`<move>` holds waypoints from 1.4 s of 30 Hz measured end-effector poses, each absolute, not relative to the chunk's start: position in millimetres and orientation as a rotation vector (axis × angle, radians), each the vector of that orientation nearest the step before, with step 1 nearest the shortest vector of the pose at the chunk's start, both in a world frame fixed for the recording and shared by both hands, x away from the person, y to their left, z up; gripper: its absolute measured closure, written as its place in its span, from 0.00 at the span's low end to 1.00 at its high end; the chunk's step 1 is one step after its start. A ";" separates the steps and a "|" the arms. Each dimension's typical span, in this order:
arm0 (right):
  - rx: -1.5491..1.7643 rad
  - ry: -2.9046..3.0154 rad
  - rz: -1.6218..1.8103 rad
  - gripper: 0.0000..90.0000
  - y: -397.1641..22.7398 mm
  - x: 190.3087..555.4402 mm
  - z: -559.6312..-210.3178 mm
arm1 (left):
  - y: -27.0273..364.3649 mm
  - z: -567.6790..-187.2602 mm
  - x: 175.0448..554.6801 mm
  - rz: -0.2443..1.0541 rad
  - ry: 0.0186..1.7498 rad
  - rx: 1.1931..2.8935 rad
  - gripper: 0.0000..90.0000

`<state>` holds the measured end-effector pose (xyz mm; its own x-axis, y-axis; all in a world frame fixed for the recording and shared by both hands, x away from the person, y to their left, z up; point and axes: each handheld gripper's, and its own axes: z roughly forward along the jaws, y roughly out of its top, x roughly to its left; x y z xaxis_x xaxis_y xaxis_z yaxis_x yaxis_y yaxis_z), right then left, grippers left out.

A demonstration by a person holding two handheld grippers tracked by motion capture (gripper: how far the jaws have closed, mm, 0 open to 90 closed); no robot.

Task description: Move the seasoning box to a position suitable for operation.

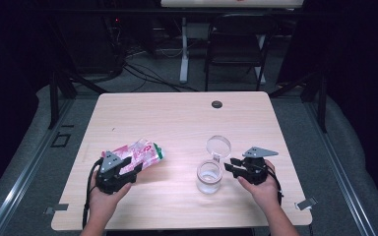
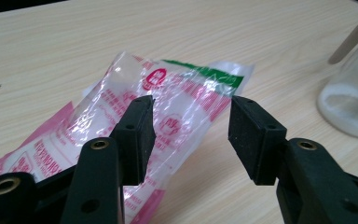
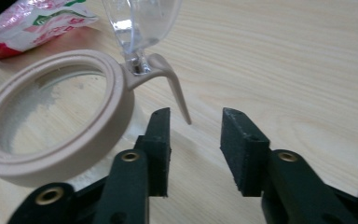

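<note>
A crinkled plastic bag (image 1: 137,153) printed in pink, white and green lies on the table at the left. My left gripper (image 1: 130,164) stands open over its near end, and the bag (image 2: 168,107) shows between and beyond the jaws. A clear glass jar (image 1: 209,177) with a beige rim sits right of centre, its hinged lid (image 1: 218,145) swung open behind it. My right gripper (image 1: 231,165) is open just right of the jar, close to the rim's beige lever (image 3: 175,91). White powder lies inside the jar (image 3: 51,116). The jar (image 2: 349,98) also appears at the edge of the left gripper view.
The light wood table (image 1: 177,118) has a small black round plug (image 1: 217,104) near its far edge. A black chair (image 1: 238,46) and a white desk leg (image 1: 183,49) stand on the floor beyond, with cables trailing nearby.
</note>
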<state>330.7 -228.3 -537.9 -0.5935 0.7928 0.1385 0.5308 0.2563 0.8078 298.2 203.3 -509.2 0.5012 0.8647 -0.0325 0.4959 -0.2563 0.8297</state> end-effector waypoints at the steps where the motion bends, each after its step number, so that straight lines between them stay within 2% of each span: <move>1: 1.219 2.225 1.260 0.65 -229.1 329.6 -538.4 | 203.5 -510.2 298.9 0.554 1.134 1.909 0.55; 6: 1.212 2.198 1.258 0.61 -233.7 324.0 -537.2 | 201.1 -513.8 302.8 0.542 1.127 1.908 0.49; 16: 1.235 2.153 1.264 0.60 -241.9 310.8 -537.8 | 180.2 -518.8 309.1 0.586 1.056 1.991 0.41; 26: 1.246 2.142 1.254 0.60 -247.4 303.3 -539.3 | 161.7 -532.3 316.6 0.662 1.008 2.110 0.43; 42: 1.262 2.122 1.240 0.58 -253.1 293.0 -541.7 | 141.2 -553.2 332.6 0.827 0.997 2.184 0.44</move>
<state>293.0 -253.1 -541.7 -0.5268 0.8426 0.1115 0.5109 0.2091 0.8338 332.6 141.2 -553.2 0.5252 0.8007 0.2882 0.4315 -0.5425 0.7208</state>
